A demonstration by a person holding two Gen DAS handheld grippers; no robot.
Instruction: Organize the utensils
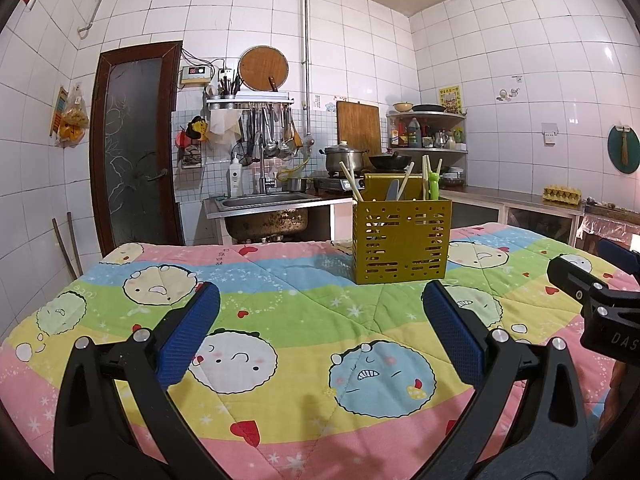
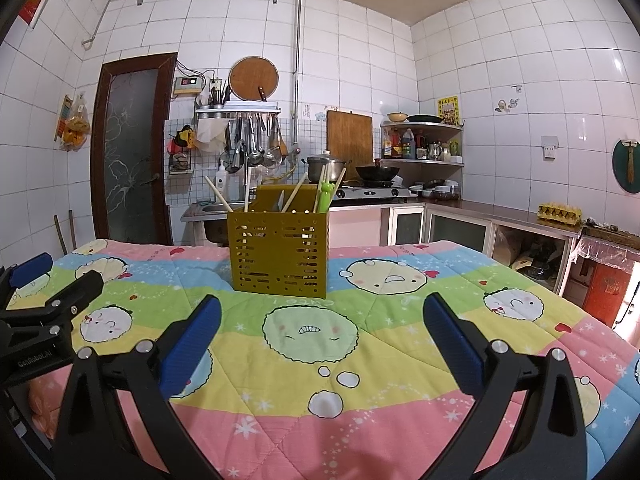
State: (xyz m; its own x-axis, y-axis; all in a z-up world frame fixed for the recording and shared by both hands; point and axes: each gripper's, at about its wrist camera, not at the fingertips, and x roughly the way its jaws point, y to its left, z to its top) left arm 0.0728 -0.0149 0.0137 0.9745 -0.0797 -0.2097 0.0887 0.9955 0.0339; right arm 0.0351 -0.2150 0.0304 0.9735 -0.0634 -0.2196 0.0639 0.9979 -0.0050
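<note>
On the quilt-covered desk (image 2: 400,360) stands an upright utensil holder (image 2: 279,254) holding chopsticks (image 2: 295,197), while left gripper (image 1: 320,336) and right gripper (image 2: 322,340) hover, jaws apart, empty.

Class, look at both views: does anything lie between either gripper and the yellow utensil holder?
Nothing visible does. Only bare quilt lies between the open left gripper, the open right gripper and the utensil holder.

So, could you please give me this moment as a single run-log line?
left claw: open, empty | right claw: open, empty | utensil holder: upright on quilt, chopsticks inside | contact: none
</note>
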